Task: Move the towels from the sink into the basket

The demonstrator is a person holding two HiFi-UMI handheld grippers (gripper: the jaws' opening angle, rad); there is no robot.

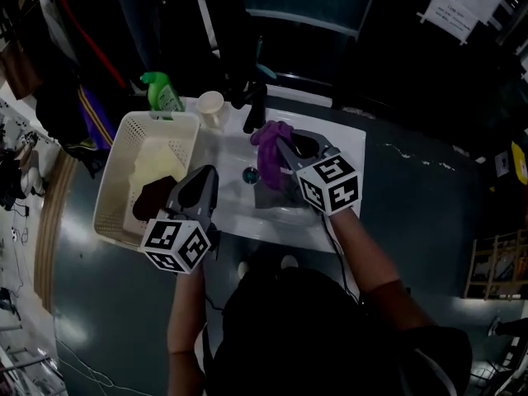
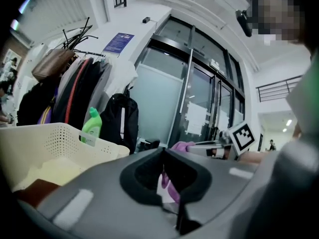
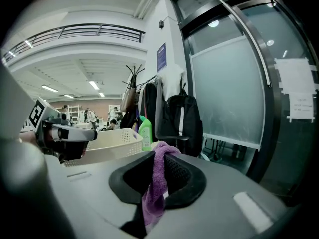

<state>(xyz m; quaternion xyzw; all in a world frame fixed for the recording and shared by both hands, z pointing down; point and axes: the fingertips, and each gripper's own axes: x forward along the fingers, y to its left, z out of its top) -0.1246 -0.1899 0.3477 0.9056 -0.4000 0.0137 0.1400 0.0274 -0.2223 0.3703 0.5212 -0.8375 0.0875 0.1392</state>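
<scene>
While I am watching both grippers, I am tallying as follows.

- Grippers, two. The right gripper (image 1: 280,143) is clamping its jaws on one purple towel (image 1: 269,148), which is hanging over the sink (image 1: 231,157). The left gripper (image 1: 209,173) is hovering beside the basket's right wall, its jaws meeting at the tips with nothing between them.
- Basket (image 1: 110,180), one, white and perforated, sitting just left of the sink.
- Towels in the basket, two: one pale yellow towel (image 1: 157,162) and one dark brown towel (image 1: 152,198).
- Grey cloth (image 1: 274,196), one, lying in the basin under the purple towel; too dim for detail.
- Green bottle (image 1: 165,96), one, and cup (image 1: 211,106), one, both standing behind the basket.
</scene>
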